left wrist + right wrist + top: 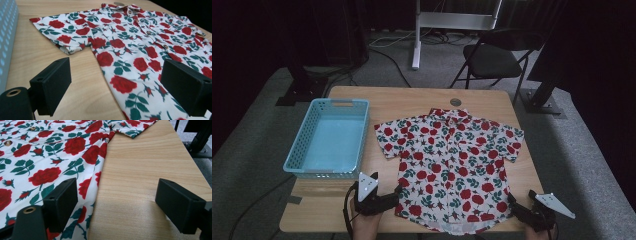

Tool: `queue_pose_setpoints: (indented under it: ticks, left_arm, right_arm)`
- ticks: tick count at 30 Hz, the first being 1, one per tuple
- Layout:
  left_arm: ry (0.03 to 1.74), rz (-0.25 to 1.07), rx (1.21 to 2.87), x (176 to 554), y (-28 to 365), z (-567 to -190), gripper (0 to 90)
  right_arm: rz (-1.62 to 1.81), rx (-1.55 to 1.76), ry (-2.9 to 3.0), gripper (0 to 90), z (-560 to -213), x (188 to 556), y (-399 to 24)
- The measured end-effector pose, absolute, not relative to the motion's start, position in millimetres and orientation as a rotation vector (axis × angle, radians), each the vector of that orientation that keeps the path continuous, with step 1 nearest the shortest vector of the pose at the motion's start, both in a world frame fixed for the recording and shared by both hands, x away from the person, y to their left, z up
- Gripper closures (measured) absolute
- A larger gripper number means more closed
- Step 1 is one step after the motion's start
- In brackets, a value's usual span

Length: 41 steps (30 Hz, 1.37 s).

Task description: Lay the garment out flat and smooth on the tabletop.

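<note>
Two black two-jaw tools are hovering at the near corners of a white short-sleeved shirt printed with red roses and green leaves [452, 165], which is lying flat and unfolded, buttoned front up, on the light wooden desk [412, 100]. Just ahead of the left tool [398, 194], its jaws spread wide and gripping nothing, the shirt's hem corner is lying between them. The right tool [513, 204] is likewise gaping empty, one jaw over the cloth's edge, the other over bare wood. Beyond the left tool, a light blue perforated plastic basket [302, 135] is sitting empty. Seemingly, no folding or stowing is under way yet; everything is remaining to do.
</note>
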<state>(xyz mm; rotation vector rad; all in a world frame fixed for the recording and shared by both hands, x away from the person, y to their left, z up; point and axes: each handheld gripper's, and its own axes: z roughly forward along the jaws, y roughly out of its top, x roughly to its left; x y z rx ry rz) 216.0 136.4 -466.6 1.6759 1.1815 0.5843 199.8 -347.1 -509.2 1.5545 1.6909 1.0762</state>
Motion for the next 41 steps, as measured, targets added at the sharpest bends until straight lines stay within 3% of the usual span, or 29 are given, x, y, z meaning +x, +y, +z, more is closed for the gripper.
queue_pose_setpoints:
  ticks: [7,18,28,41]
  left_arm:
    - [1.183,0.577,1.654,196,143,-480,10.6]
    - [1.185,0.676,1.581,174,163,-500,10.6]
    - [1.147,0.79,1.596,171,161,-517,10.6]
    - [1.138,0.832,1.647,172,157,-520,10.7]
  right_arm:
    - [1.078,1.553,1.691,17.6,-509,200,-347]
    - [1.072,1.552,1.691,17.6,-509,200,-347]
    - [1.074,1.548,1.692,17.7,-509,200,-347]
    - [1.05,1.54,1.694,17.7,-510,200,-345]
